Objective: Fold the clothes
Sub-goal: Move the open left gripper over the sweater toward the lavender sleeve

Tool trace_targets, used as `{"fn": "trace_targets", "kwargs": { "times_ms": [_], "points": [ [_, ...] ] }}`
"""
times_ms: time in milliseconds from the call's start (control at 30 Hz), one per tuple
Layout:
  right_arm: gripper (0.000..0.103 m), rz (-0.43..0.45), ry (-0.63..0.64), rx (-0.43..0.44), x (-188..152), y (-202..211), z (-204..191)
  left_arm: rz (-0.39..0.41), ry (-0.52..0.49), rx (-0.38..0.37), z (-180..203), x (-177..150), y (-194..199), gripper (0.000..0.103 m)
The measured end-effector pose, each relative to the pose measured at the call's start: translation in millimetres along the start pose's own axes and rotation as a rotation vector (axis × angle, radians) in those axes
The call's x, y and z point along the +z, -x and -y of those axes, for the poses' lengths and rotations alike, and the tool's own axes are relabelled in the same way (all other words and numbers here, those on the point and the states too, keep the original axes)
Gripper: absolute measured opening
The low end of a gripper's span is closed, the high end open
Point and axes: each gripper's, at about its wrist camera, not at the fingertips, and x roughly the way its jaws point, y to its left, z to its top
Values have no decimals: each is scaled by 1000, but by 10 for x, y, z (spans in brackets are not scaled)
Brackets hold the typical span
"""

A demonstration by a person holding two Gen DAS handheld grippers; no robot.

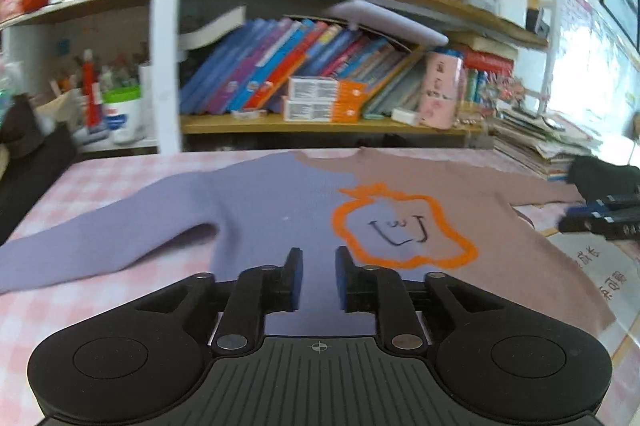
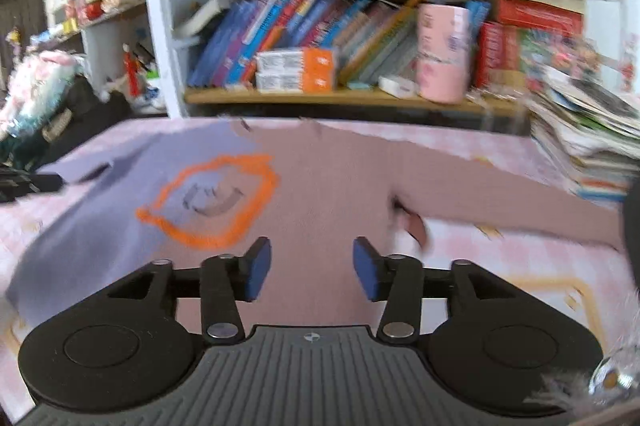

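Left gripper (image 1: 318,278) poised above the lavender half of the sweater (image 1: 280,210), angled downward; jaws parted by a narrow gap, nothing between the pads. Right gripper (image 2: 312,272) poised above the mauve half, likewise angled downward; jaws parted more widely, empty, with cloth visible below the gap. Sweater spread flat, front up, on the pink checked tablecloth (image 1: 100,178), both sleeves stretched outward to either side, neckline toward the bookshelf (image 1: 320,124). Orange outline motif (image 1: 400,226) at the sweater's centre, straddling the seam between the two colours, ahead and inward of each gripper. Beyond the sweater's neckline, leaning books (image 1: 280,74), two stacked orange-and-white boxes (image 1: 324,104) and a pink cup (image 1: 440,90) on the shelf. Stack of magazines (image 2: 592,142) beside the mauve sleeve's far end. Right-wrist view blurred; fine detail there not legible.
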Motion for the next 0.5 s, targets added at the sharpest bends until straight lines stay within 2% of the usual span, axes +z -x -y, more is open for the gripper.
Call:
{"fn": "trace_targets", "kwargs": {
  "times_ms": [133,267,333,400,500],
  "points": [
    [43,-36,70,74,135,-359,-176,-25,12,-28,84,-2,-246,28],
    [44,-67,111,109,210,-662,-279,-49,3,2,125,5,-417,29],
    [51,-71,114,123,256,-787,-295,-48,-2,17,127,22,-471,40],
    [66,-67,116,135,291,-885,-312,-42,-10,29,142,22,-516,47],
    [72,-54,121,147,305,-994,-346,-28,-32,48,181,4,-575,64]
  ]
}}
